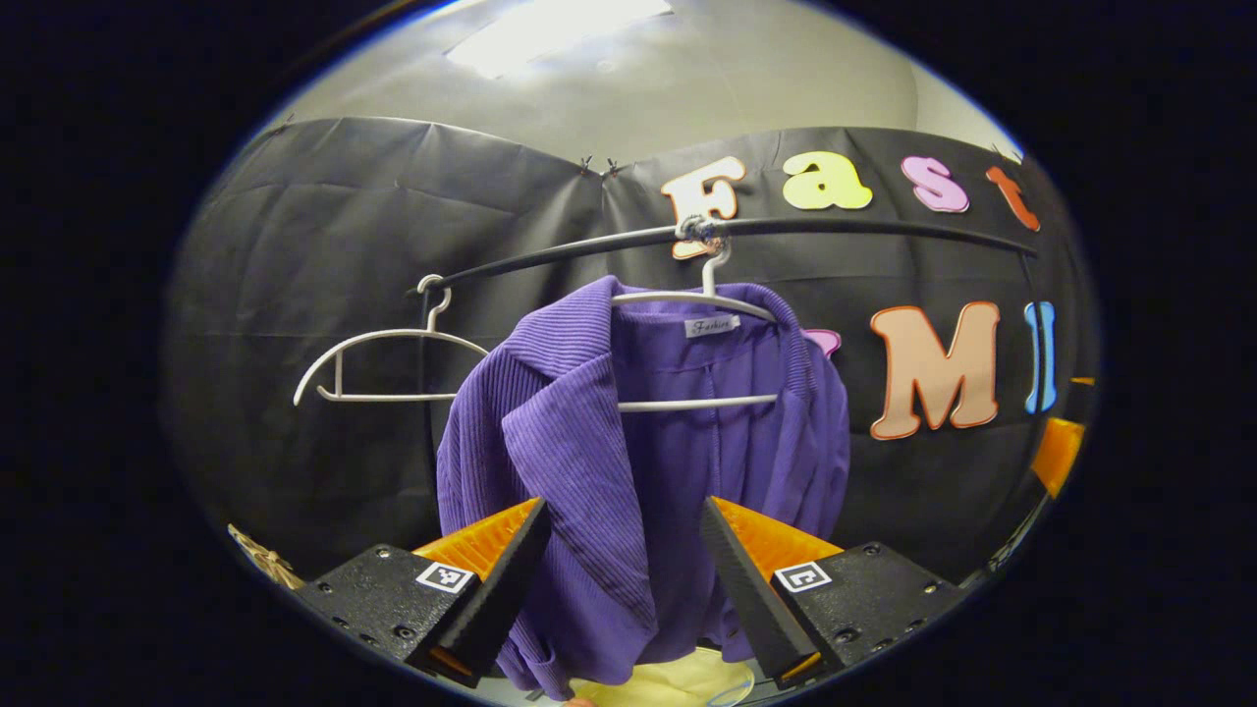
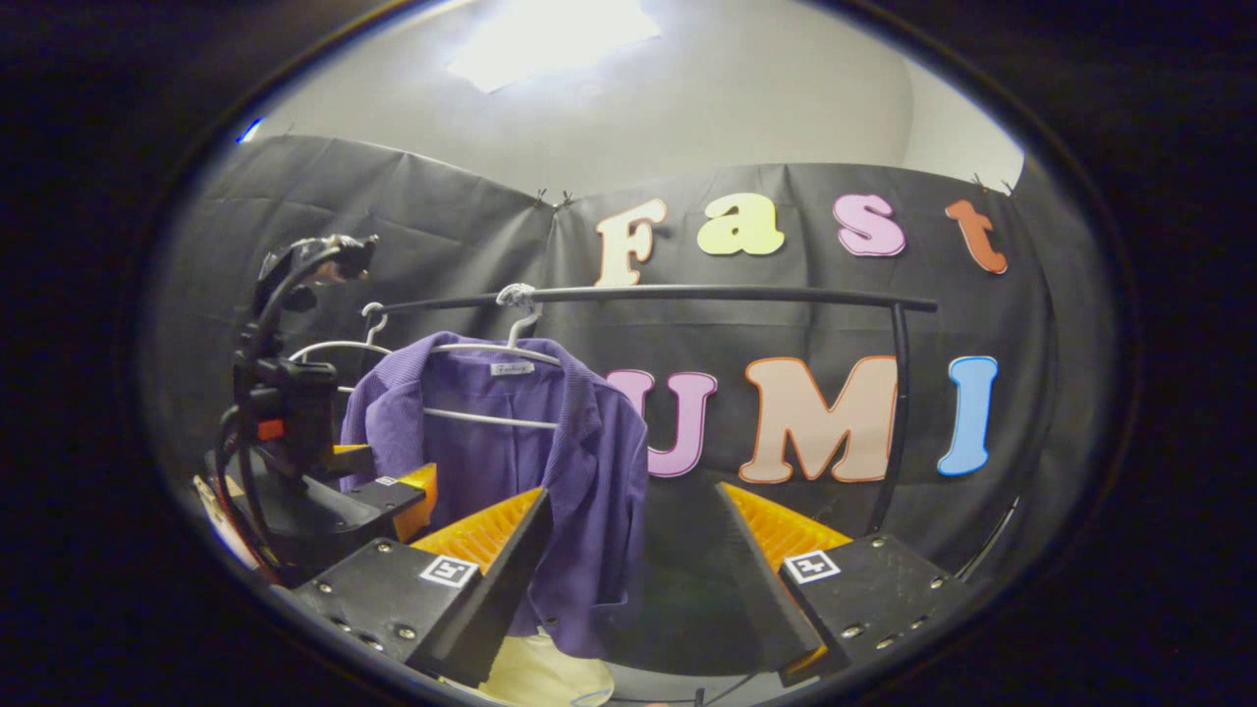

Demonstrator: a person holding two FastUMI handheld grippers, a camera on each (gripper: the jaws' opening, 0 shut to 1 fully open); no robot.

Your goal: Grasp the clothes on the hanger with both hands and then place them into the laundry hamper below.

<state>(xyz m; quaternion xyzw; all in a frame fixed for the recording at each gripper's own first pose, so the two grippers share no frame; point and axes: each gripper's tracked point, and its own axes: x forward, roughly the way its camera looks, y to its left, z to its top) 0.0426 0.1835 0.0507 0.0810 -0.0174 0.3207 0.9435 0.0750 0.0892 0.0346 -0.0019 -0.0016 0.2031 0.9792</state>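
Note:
A purple ribbed jacket (image 1: 638, 442) hangs open on a white hanger (image 1: 692, 299) from a dark rail (image 1: 835, 228). My left gripper (image 1: 624, 565) is open in front of the jacket's lower part, its fingers wide apart and not touching the cloth. In the right gripper view the same jacket (image 2: 520, 442) hangs at left of centre on its hanger (image 2: 491, 347). My right gripper (image 2: 633, 555) is open, off to the jacket's right, short of it. The left gripper (image 2: 393, 491) shows there at the left, in front of the jacket. A pale hamper rim (image 1: 678, 682) peeks out below the jacket.
A second, bare white hanger (image 1: 378, 368) hangs on the rail to the jacket's left. The rail's upright post (image 2: 894, 412) stands at the right. A woven object (image 1: 263, 560) sits low at the left. The pale hamper (image 2: 545, 673) lies under the jacket.

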